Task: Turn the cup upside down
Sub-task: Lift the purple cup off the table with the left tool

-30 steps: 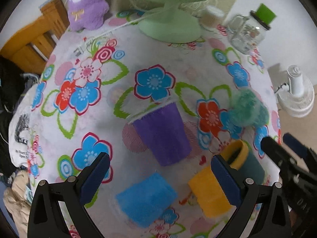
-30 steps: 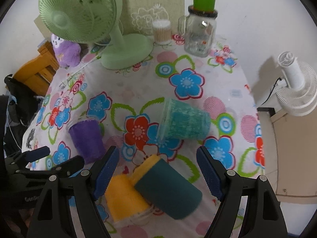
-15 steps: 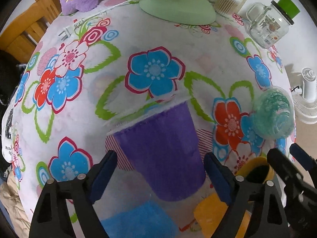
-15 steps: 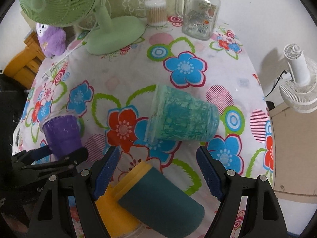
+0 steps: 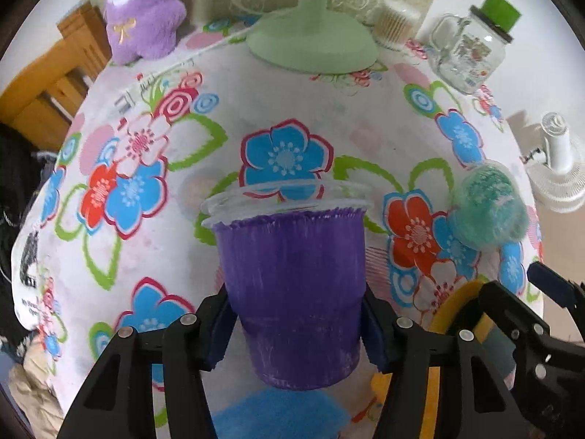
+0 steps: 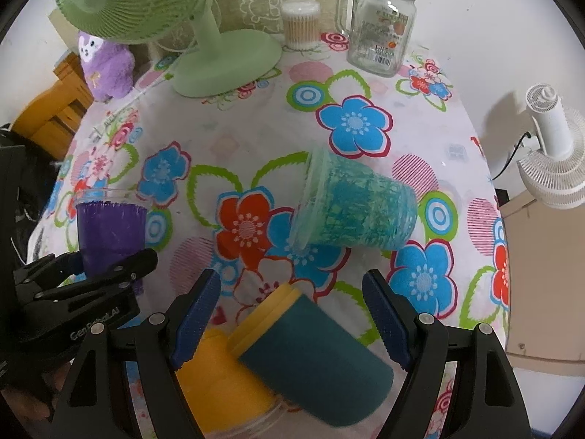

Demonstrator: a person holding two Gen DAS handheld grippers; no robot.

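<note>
Left wrist view: left gripper point(image 5: 296, 325) is clamped on the purple cup point(image 5: 292, 285), pads pressed on both sides of its lower body near the base. Cup is upright, long axis vertical, clear rim up, mouth facing away from the camera toward the fan base point(image 5: 310, 49); whether the base is on the cloth point(image 5: 182, 248) or just off it I can't tell. Right gripper point(image 6: 292, 318) is wide open, holding nothing, hovering over the teal cup point(image 6: 314, 358) and yellow cup point(image 6: 223, 380) lying on their sides; green cup point(image 6: 354, 212) lies on its side further back. Risks, as I read it: grip is low on a tapered thin wall, so the cup could squeeze out or pivot between the pads during the roll-over; too much clamp could buckle it. Space is tight too, with the yellow cup and a blue cup point(image 5: 278, 417) just beside, so a wide swing could knock them, and setting down rim-first on soft cloth could leave it tilted.
</note>
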